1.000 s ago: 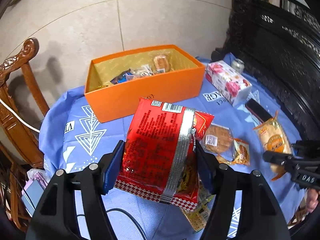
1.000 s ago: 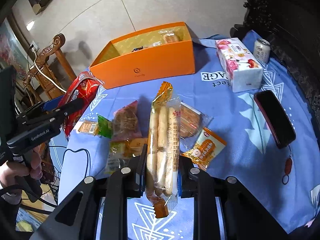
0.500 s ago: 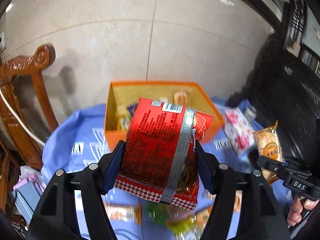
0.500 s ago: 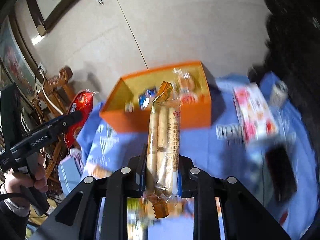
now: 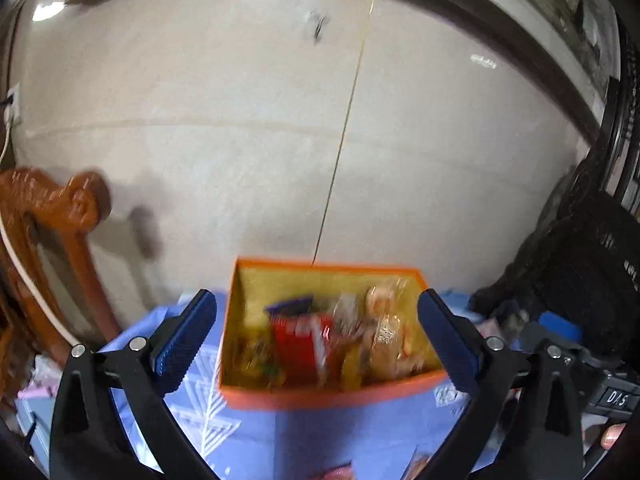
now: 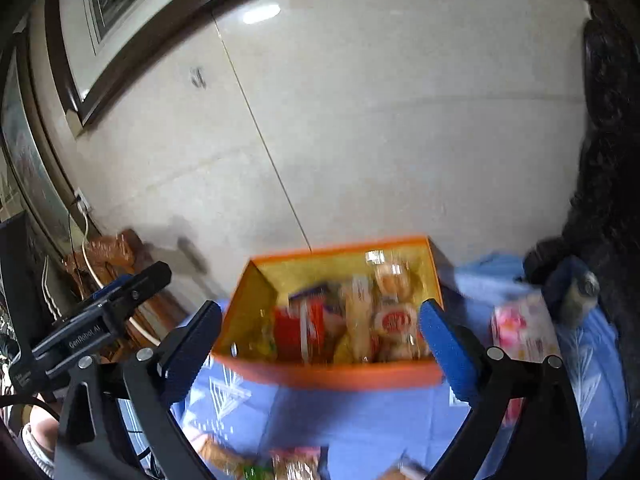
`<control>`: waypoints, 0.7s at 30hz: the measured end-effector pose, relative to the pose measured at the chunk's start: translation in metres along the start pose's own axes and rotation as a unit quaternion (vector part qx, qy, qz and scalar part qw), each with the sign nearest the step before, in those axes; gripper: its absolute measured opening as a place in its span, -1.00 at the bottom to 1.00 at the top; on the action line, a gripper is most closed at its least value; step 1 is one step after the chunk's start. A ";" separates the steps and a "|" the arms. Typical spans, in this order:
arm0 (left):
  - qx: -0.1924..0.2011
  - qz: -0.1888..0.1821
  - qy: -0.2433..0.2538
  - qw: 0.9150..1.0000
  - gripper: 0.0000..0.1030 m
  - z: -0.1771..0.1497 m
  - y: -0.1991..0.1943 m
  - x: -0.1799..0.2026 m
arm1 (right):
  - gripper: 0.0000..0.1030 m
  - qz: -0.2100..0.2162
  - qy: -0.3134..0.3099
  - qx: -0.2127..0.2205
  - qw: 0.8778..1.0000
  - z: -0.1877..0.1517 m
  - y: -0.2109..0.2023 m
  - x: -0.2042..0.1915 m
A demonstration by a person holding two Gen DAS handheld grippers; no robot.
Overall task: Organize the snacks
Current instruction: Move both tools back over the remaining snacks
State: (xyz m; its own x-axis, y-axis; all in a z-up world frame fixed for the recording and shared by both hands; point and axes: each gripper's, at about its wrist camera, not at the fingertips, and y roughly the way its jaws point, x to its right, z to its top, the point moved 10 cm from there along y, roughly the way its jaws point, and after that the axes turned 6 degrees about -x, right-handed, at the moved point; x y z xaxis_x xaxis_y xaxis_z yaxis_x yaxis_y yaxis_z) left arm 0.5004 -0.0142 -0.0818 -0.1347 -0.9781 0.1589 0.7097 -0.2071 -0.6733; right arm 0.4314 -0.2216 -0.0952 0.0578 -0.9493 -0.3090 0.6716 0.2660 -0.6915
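The orange box (image 5: 332, 398) stands on the blue tablecloth and holds several snack packets. The red snack bag (image 5: 298, 346) lies inside it, left of centre; it also shows in the right wrist view (image 6: 302, 330). The long biscuit-stick packet (image 6: 358, 328) lies beside it in the orange box (image 6: 340, 376). My left gripper (image 5: 316, 336) is open and empty above the box. My right gripper (image 6: 320, 340) is open and empty above the box too. Both views are blurred.
A carved wooden chair (image 5: 52, 232) stands at the left. A floral tissue box (image 6: 520, 332) and a can (image 6: 582, 292) sit right of the orange box. Several loose snacks (image 6: 288, 466) lie on the cloth near me. Dark carved furniture (image 5: 592, 264) is at the right.
Both grippers have opened and let go: the red bag and the biscuit-stick packet have dropped into the orange box. Both grippers have moved over the box.
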 end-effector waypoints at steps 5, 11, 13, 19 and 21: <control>-0.034 0.020 0.006 0.999 0.91 -0.048 -0.005 -0.010 | 0.93 -0.017 0.005 -0.060 0.998 -0.053 0.008 0.014; -0.070 0.020 -0.002 0.997 0.91 -0.112 -0.027 -0.018 | 0.93 -0.040 0.029 -0.105 0.993 -0.128 -0.002 0.040; -0.084 0.016 -0.012 0.996 0.91 -0.132 -0.033 -0.019 | 0.93 -0.056 0.031 -0.118 0.991 -0.156 -0.006 0.049; -0.091 0.010 0.018 0.996 0.91 -0.190 -0.061 -0.016 | 0.93 -0.071 -0.010 -0.165 0.984 -0.231 -0.006 0.058; -0.098 0.012 0.040 0.994 0.91 -0.207 -0.067 -0.014 | 0.93 -0.069 -0.041 -0.180 0.980 -0.248 -0.002 0.056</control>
State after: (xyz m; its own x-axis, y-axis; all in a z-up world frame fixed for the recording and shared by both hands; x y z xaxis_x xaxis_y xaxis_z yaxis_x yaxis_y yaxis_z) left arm 0.3120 0.0083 -0.1884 -0.1792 -0.9798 0.0893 0.5661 -0.1769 -0.8051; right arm 0.2505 -0.2337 -0.2730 0.0539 -0.9866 -0.1538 0.3745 0.1628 -0.9128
